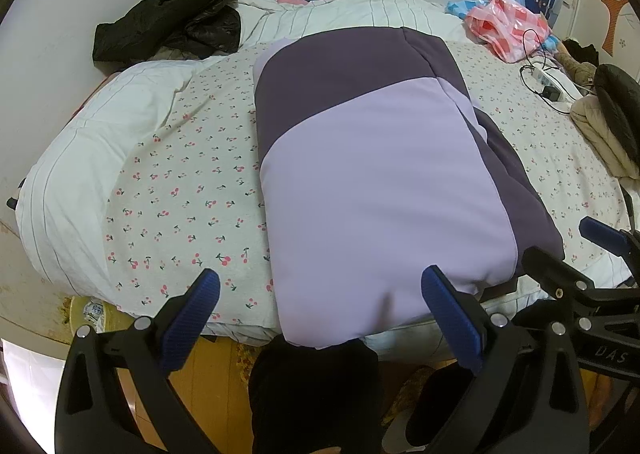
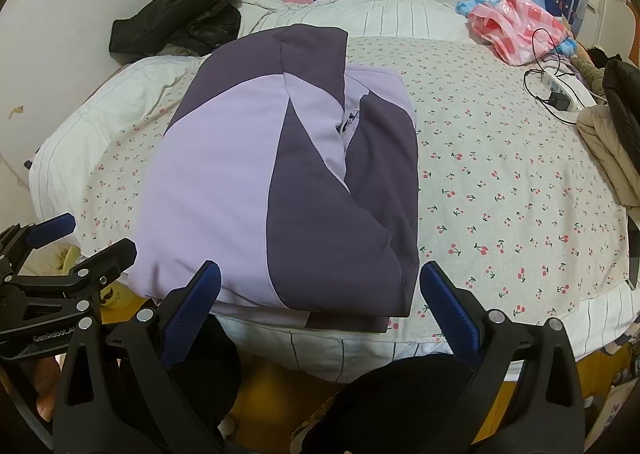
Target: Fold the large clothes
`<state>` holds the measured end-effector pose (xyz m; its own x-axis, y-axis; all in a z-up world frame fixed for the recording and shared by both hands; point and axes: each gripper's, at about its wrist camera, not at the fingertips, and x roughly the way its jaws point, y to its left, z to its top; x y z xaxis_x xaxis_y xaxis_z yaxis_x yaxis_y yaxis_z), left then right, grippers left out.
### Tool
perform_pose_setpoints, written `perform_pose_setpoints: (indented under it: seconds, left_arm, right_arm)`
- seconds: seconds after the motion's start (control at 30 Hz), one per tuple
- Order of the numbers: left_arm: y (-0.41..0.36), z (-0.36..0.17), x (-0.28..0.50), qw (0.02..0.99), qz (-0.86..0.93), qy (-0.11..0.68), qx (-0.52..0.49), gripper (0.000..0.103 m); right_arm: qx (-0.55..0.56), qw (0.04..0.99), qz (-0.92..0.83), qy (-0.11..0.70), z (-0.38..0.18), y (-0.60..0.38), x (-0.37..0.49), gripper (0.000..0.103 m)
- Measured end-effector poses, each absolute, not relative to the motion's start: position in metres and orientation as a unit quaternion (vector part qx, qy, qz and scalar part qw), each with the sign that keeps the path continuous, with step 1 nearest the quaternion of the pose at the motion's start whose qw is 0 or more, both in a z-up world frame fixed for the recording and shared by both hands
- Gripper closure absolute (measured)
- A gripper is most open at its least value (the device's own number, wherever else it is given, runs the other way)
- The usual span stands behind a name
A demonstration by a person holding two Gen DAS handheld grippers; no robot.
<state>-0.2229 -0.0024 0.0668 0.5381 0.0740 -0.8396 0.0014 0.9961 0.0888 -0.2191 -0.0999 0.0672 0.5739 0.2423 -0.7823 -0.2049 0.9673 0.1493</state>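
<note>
purple jacket (image 1: 380, 181) lies folded into a long padded block on the cherry-print sheet (image 1: 180, 193), near edge hanging slightly over the bed's front edge. light lilac panel on top, dark purple band across the far end and down the right side.

left gripper (image 1: 320, 310) spread wide, empty, one blue fingertip (image 1: 440, 290) over the jacket's near edge; contact unclear. right gripper (image 2: 320, 294) also spread wide, gripping nothing, just before the jacket's near right corner.

black coat (image 1: 168, 25) bunched at far left on the striped quilt (image 1: 360, 13). pink checked bag (image 1: 508, 25) far right, power strip (image 1: 548, 81) with cables beside it.
</note>
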Motion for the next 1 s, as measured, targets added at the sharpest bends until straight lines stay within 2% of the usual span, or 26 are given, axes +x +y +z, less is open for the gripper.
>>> perform_pose_setpoints:
  seconds: [1.0]
  left_arm:
    - [-0.0086, 0.0670, -0.2229, 0.879, 0.019, 0.475, 0.049, 0.007]
  right_arm:
    - [0.024, 0.885, 0.128, 0.447, 0.0639, -0.0975, -0.2187, 0.007]
